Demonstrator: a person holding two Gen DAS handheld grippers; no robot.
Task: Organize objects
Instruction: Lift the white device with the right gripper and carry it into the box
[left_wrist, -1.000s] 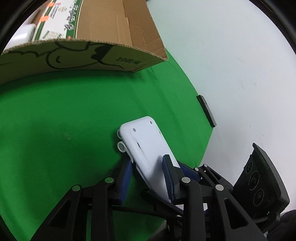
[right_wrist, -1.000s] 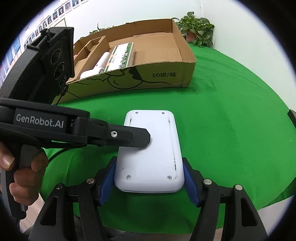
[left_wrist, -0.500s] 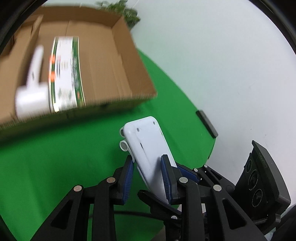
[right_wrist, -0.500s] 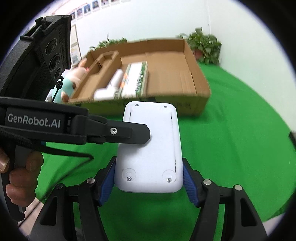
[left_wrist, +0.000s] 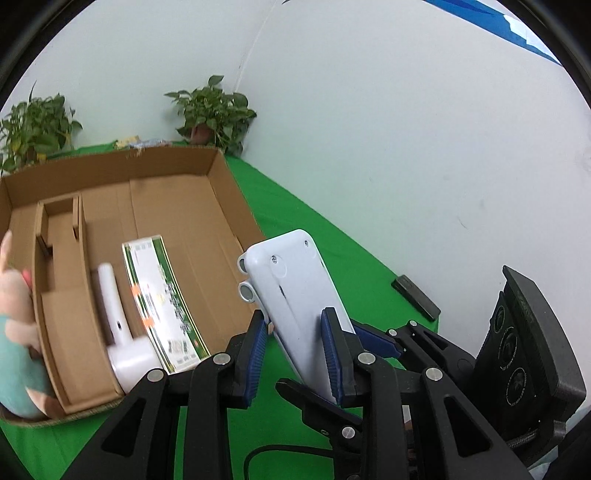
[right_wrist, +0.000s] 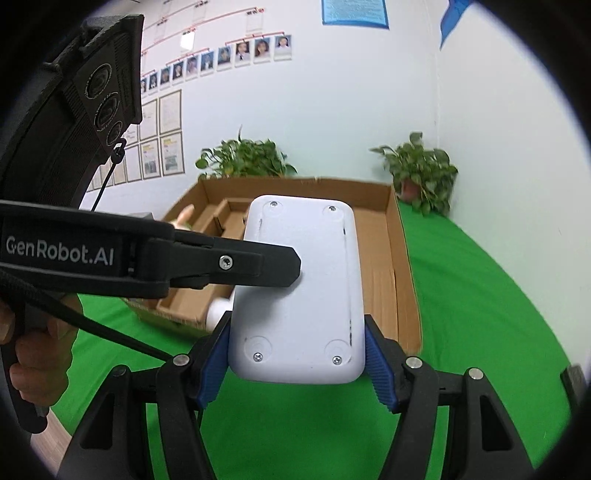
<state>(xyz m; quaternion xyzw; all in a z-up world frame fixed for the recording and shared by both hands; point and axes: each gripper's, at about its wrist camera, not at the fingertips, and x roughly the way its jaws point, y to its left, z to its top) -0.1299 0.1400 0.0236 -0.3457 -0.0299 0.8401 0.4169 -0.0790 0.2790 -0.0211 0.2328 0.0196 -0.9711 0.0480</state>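
A flat white plastic device (right_wrist: 299, 288) is held up in the air by both grippers, underside showing with several screws. My right gripper (right_wrist: 297, 354) is shut on its near end across the width. My left gripper (left_wrist: 295, 343) is shut on its left edge across the thickness; the device also shows in the left wrist view (left_wrist: 295, 291). Beyond it lies the open cardboard box (left_wrist: 225, 206), also in the right wrist view (right_wrist: 400, 273), holding a green and white carton (left_wrist: 162, 299) and a white handheld appliance (left_wrist: 118, 328).
A plush toy (left_wrist: 18, 332) sits at the box's left end. A cardboard divider (left_wrist: 59, 236) stands inside the box. A small black object (left_wrist: 415, 297) lies at the green cloth's right edge. Potted plants (left_wrist: 210, 110) stand by the white wall behind.
Both grippers have lifted the white device off the green cloth and tilted upward; the box now sits lower in both views and the wall fills the top.
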